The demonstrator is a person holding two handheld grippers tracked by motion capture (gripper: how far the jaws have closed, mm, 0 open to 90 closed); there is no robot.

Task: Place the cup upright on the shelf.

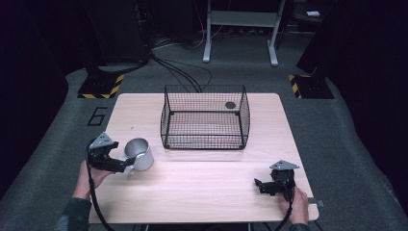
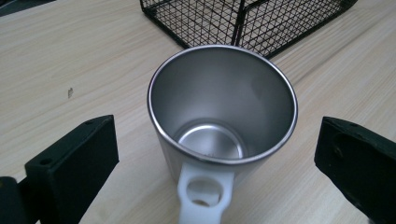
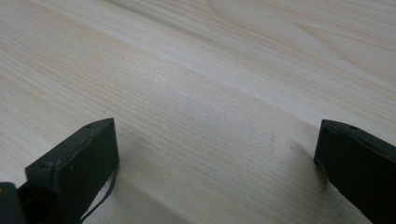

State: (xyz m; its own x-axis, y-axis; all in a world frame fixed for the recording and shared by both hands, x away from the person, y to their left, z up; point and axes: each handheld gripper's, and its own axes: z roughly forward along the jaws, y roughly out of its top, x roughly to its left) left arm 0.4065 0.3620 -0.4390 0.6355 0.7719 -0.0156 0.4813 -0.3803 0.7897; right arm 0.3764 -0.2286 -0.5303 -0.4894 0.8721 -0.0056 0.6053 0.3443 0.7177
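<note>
Left tool gapes round steel mug — right tool spread, low

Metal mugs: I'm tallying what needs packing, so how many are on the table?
1. The steel mug stands upright near the table's left edge, between the left gripper's open jaws, outside the wire basket.

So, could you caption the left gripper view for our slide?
Open left gripper straddling an empty steel mug beside a wire basket.
</note>
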